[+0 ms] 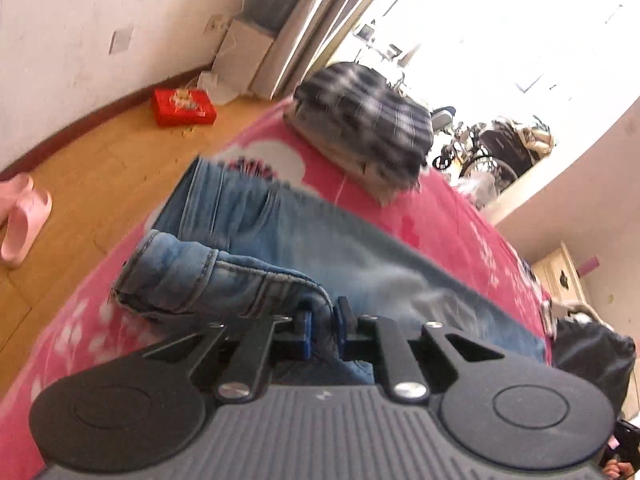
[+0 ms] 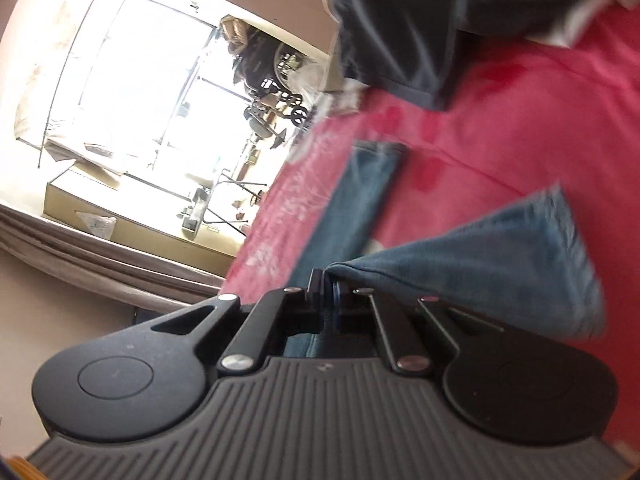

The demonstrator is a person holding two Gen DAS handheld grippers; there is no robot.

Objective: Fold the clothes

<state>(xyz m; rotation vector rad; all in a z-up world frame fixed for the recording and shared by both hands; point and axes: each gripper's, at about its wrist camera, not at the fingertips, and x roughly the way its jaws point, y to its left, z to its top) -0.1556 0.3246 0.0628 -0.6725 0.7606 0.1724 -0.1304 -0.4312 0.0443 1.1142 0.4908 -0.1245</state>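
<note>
The jeans lay spread across the pink bedsheet, pale blue denim with a frayed rip near the pocket. One thick, seamed edge was folded up and over toward the left gripper, whose blue-padded fingers were pinched onto that fold of denim. In the right wrist view the jeans showed again: a corner of the cloth was lifted off the bed and drawn taut into the right gripper, its jaws closed tight on the fabric, while another strip of the denim lay flat on the bedsheet beyond.

Farther up the bed sat a folded stack of clothes topped by a black-and-white checked garment. A dark garment lay heaped near the bed's far end in the right view. Off the bed's side, on the wooden floor, stood a red box by the wall and a pair of pink slippers. A bright window glared behind it all.
</note>
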